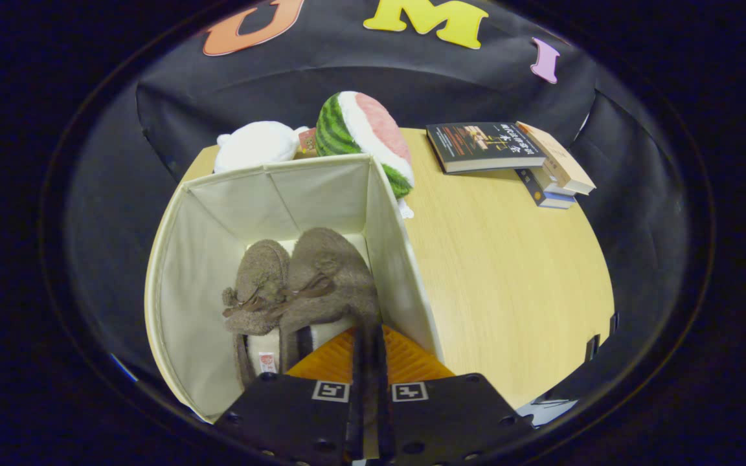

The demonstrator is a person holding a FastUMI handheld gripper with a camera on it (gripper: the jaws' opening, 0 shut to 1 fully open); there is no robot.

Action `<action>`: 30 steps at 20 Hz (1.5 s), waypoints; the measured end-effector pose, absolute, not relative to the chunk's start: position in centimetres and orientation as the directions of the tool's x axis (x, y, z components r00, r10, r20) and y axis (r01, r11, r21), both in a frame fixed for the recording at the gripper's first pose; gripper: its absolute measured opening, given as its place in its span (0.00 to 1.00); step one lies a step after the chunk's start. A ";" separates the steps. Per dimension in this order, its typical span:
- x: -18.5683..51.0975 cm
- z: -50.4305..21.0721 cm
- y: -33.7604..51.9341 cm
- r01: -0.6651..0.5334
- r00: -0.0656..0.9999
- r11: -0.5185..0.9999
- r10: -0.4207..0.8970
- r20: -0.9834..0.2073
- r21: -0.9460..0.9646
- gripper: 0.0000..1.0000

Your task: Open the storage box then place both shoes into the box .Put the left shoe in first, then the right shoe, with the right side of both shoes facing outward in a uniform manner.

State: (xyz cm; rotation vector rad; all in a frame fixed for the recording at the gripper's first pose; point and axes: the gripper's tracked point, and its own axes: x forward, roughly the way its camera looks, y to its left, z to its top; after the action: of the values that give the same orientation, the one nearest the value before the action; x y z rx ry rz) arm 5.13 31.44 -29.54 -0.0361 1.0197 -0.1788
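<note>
Shoes: you have two of them, brown and furry, lying side by side inside the one open cream storage box, toes pointing toward its far wall. The right-hand shoe sits against the box's right wall; the other shoe touches it on its left. Your gripper hangs over the near end of the right-hand shoe with its two fingers drawn close together; you cannot tell from this view whether they pinch the shoe's heel. The box stands on the wooden table. Behind the box you have two soft toys, one white and one watermelon-shaped. Beyond them to the right lies one stack of three books.
</note>
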 end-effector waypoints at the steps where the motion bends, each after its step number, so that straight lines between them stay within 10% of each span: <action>1: 5.4 -29.0 31.4 0.124 0.525 0.985 -0.171 -0.834 -0.124 0.10; 4: 5.9 -27.6 32.0 0.092 0.565 0.990 -0.143 -0.813 -0.110 0.12; 15: 4.6 -17.7 30.5 0.023 0.736 0.998 0.027 -0.676 0.065 0.92; 30: -1.2 0.7 10.0 0.076 0.964 0.992 -0.047 -0.262 0.101 0.96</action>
State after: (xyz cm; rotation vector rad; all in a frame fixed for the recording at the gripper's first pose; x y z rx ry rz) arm -1.21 10.00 0.74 0.1103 0.2626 -0.0623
